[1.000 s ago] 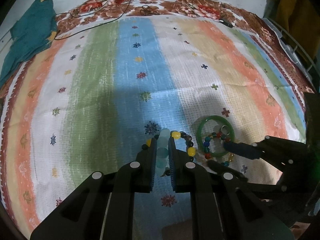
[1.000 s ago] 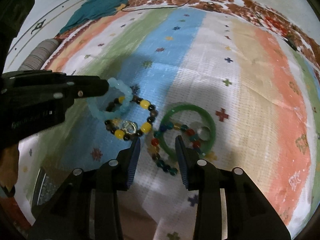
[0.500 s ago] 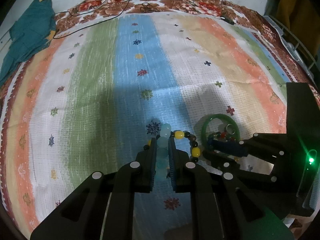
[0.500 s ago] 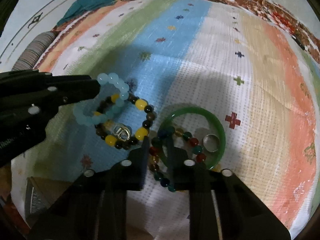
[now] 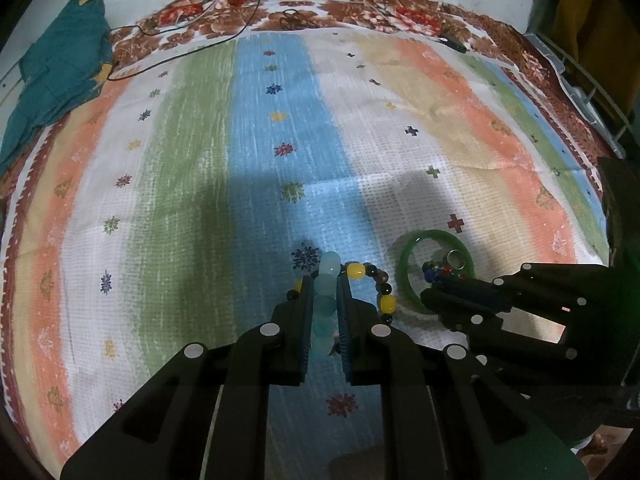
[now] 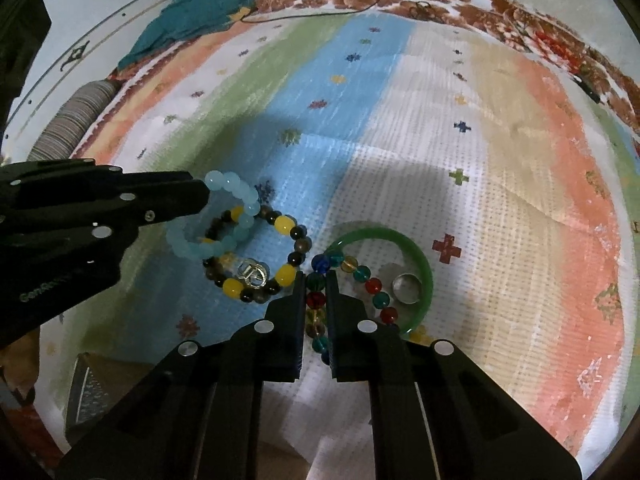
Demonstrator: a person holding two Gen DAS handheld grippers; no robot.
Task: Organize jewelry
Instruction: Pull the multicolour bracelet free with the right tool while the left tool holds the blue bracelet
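Pale blue bracelet [image 6: 224,216]: round, milky, translucent beads on a loop; one side is pinched in the left gripper, the rest droops over the yellow and dark bracelet on the blue stripe of the cloth.
Left gripper [image 5: 325,286]: black plastic, ribbed pads, jaws clamped on the pale blue beads, which line up between its fingers.
Colourful bead bracelet [image 6: 352,270]: small glassy beads in blue, green, red and amber; it lies partly inside the green bangle and partly across its rim.
Right gripper [image 6: 316,280]: black, jaws just closing in on the colourful bead bracelet; a green and a red bead sit squeezed between the pads.
Yellow and dark bracelet [image 6: 292,240]: oval yellow beads alternating with round brown and black ones, flat on the cloth, with a shiny silver charm [image 6: 250,272] at its lower edge.
Green bangle [image 6: 424,268]: smooth, solid, glossy ring, flat on the white part of the cloth, just beside the yellow and dark bracelet.
Ring [image 6: 406,288]: plain silver metal band, lying inside the bangle.
Writing: pale lettering on the left gripper's body in the right wrist view, too blurred to read.
Cloth [image 5: 400,152]: woven, waffle-textured, striped green, blue, white, tan and orange, with small flowers and crosses and a brown floral border.
Teal fabric [image 5: 56,76]: crumpled at the cloth's far left corner.
Cable [image 5: 192,46]: thin, dark, trailing over the far border.
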